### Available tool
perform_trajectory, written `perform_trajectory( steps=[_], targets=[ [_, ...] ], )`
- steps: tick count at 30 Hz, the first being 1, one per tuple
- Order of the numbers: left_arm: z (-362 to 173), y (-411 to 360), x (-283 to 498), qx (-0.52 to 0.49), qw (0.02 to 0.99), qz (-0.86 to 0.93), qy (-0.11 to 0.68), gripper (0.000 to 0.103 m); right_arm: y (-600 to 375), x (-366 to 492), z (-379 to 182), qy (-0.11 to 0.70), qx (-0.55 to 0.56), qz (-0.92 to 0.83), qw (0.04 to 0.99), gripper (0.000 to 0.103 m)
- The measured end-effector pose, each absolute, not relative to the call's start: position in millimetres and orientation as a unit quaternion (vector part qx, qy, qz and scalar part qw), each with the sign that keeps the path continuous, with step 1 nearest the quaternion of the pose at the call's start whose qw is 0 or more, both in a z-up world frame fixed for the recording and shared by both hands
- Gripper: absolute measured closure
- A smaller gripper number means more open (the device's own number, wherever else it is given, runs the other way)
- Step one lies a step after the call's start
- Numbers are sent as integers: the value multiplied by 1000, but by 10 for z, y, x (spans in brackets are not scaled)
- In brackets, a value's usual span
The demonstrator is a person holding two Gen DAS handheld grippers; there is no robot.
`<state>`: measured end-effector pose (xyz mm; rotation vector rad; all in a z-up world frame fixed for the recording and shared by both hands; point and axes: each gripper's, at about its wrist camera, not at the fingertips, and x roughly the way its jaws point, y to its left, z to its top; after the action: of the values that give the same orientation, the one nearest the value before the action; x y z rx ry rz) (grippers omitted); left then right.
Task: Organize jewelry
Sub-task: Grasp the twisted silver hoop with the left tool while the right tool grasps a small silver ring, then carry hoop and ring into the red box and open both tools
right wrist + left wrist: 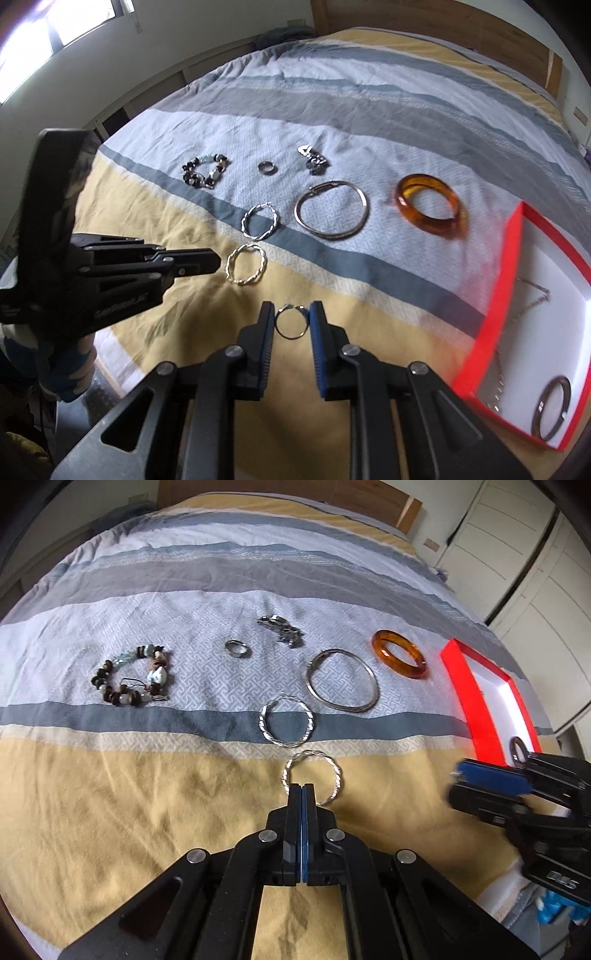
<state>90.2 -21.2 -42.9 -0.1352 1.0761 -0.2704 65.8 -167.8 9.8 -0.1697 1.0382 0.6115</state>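
Note:
Jewelry lies on a striped bedspread. My left gripper [301, 788] is shut, its tips at the near edge of a twisted silver hoop [314, 775]; I cannot tell whether it pinches the hoop. That hoop also shows in the right wrist view [246, 265] beside the left gripper [216, 263]. My right gripper [291, 317] is open around a thin dark ring [291, 322] on the yellow stripe. A red box [480, 332] with a white floor at the right holds a dark bangle [551, 408] and a thin chain [535, 291].
Beyond lie a second twisted hoop [287, 722], a thin silver bangle [342, 679], an amber bangle [399, 653], a small silver ring [237, 649], a beaded bracelet [133, 675] and a metal clump [282, 629]. White wardrobe doors [517, 572] stand right.

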Motion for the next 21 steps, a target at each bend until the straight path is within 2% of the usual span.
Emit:
perform_trajectory(
  steps=[3, 5, 6, 7, 8, 12, 13, 14, 15, 21],
  targets=[
    [-487, -206, 961, -79, 844, -115, 519, 102, -1784, 594, 177, 482, -77, 283, 825, 85],
    [-537, -189, 1030, -95, 839, -111, 524, 92, -1844, 580, 194, 482, -74, 281, 826, 85],
    [-556, -177, 1049, -96, 839, -107, 525, 79, -1876, 583, 194, 483, -70, 279, 827, 85],
    [-573, -173, 1064, -96, 839, -105, 526, 72, -1900, 589, 190, 484, -67, 278, 827, 85],
    [-596, -179, 1082, -97, 837, -106, 527, 72, -1926, 601, 179, 486, -64, 276, 827, 85],
    [-699, -271, 1143, -69, 835, -97, 537, 75, -1980, 646, 113, 490, -55, 271, 826, 85],
    [-713, -303, 1154, -57, 837, -91, 537, 88, -1988, 655, 92, 492, -53, 272, 826, 85],
    [-726, -325, 1169, -53, 836, -93, 539, 96, -2000, 651, 80, 493, -52, 272, 825, 85],
    [-729, -330, 1176, -56, 834, -96, 541, 99, -2007, 652, 67, 493, -51, 272, 825, 85],
    [-567, -400, 1100, -43, 844, -88, 527, 99, -2128, 629, 110, 486, -38, 269, 831, 85]
  ],
)
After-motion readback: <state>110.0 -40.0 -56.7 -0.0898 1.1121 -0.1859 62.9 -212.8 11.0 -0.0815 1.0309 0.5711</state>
